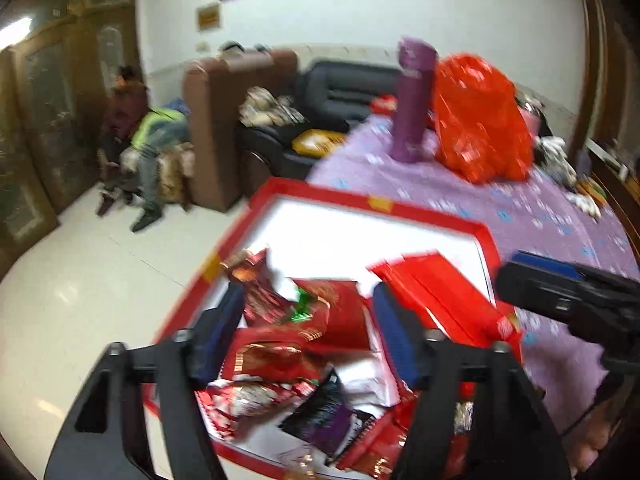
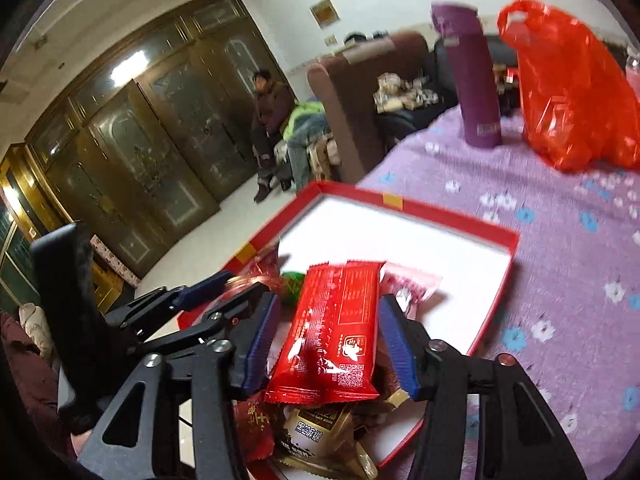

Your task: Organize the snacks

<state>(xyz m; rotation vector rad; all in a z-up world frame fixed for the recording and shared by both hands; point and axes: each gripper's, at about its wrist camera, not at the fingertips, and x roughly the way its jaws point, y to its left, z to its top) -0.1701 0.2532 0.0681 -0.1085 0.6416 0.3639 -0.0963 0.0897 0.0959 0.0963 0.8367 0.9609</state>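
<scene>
- The snacks sit piled in the near end of a shallow red box (image 2: 456, 222) with a white floor; the far end of the box is bare white.
- On top of the pile lies a long red packet (image 2: 334, 332), white print on its back, running away from me.
- My right hand-held gripper (image 2: 332, 344) hovers over that packet with its blue pads on either side of it; the jaws stand apart and I see a gap on both sides, so nothing is clamped.
- Under the red packet are a cream-and-brown packet (image 2: 316, 434) and more red wrappers, some half hidden.
- My left hand-held gripper (image 1: 308, 332) hangs over the same heap, jaws apart, pads clear of the wrappers below: red-and-gold packets (image 1: 276, 356), one with a green patch, and a black-and-purple packet (image 1: 324, 416).
- In the left view the picture is blurred, so I cannot read any wrapper.
- The box lies at the edge of the desk, on a purple flowered cloth (image 2: 560, 248).
- Farther back on the cloth a purple flask (image 2: 472, 80) stands upright, with a red plastic bag (image 2: 576, 92) just beside it.
- Beyond the desk are brown and dark sofas, wooden doors, and a person (image 2: 272, 116) seated by the wall.
</scene>
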